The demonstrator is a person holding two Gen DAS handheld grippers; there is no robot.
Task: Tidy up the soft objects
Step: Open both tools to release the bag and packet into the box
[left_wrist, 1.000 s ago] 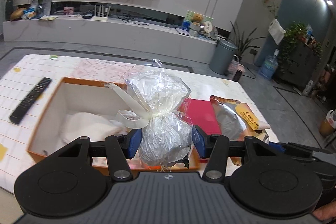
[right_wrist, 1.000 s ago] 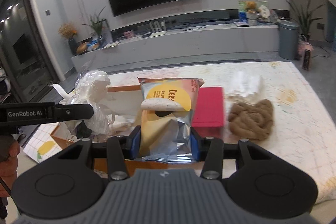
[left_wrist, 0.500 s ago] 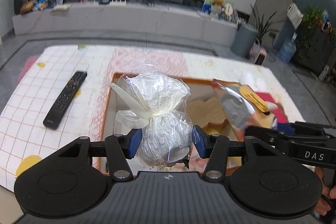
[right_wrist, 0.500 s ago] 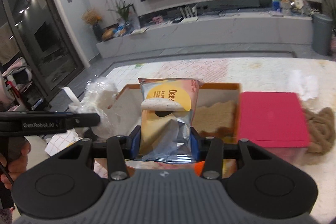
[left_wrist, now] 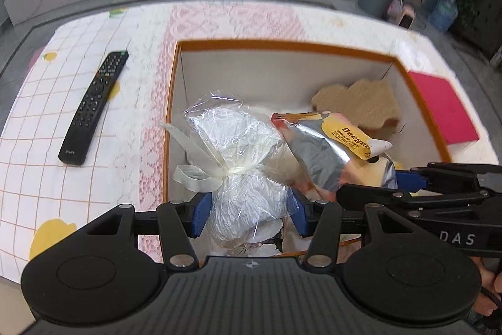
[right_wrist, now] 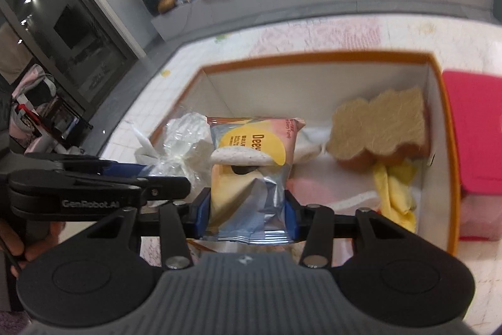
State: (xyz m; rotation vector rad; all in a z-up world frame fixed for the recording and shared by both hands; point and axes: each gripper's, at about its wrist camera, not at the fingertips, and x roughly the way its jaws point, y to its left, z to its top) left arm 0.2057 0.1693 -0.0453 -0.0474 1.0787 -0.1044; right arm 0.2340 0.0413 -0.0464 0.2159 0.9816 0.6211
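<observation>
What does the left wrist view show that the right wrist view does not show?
Only the left wrist view shows the black remote on the tablecloth. Only the right wrist view shows the yellow cloth inside the box. Both show the orange-rimmed box, the tan sponge, the red lid, the left gripper shut on the clear wrapped bundle, and the right gripper shut on the snack packet.

Evenly lit indoors; fisheye-warped edges, background perhaps motion-blurred

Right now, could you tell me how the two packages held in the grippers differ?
The cellophane bag is clear, crinkled and ribbon-tied; the snack packet is opaque, printed foil, flat and sealed. Both are clamped, one by the left gripper, one by the right gripper, above the orange box.
</observation>
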